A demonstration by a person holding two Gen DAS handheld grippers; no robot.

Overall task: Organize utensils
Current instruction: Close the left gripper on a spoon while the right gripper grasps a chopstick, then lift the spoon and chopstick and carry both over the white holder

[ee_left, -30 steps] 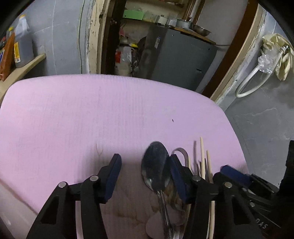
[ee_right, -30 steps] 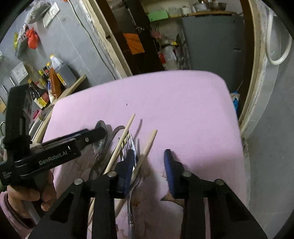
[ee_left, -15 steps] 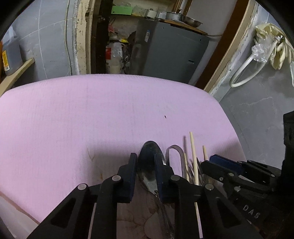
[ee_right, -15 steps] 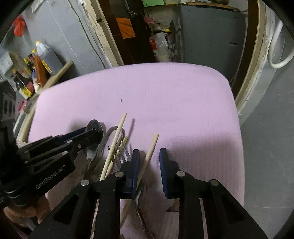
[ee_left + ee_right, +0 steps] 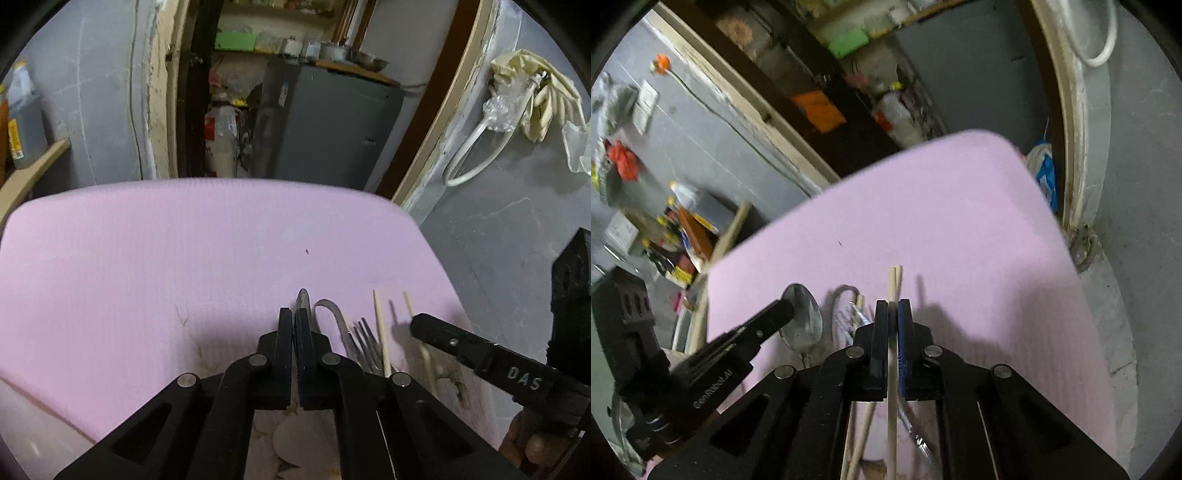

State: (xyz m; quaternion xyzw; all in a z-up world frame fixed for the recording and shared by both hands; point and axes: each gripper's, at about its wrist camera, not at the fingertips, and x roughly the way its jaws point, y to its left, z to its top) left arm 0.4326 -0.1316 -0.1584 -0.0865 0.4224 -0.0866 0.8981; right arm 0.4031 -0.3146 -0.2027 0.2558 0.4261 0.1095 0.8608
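— Spoon (image 5: 303, 300) first: where is it sitting?
— Low on the pink tabletop (image 5: 184, 258), and the left gripper (image 5: 294, 325) is pinching its bowl edge-on, fingers (image 5: 284, 332) closing tight on the metal.
— And the other one?
— The right gripper (image 5: 893, 317) is clamping a wooden chopstick (image 5: 894, 284), which is poking forward between its fingers (image 5: 905, 325).
— Anything lying loose?
— A fork (image 5: 364, 338) and a second chopstick (image 5: 380, 328) are resting just beside the spoon, with a curved metal handle (image 5: 330, 308) between them — all crowding together near the front edge.
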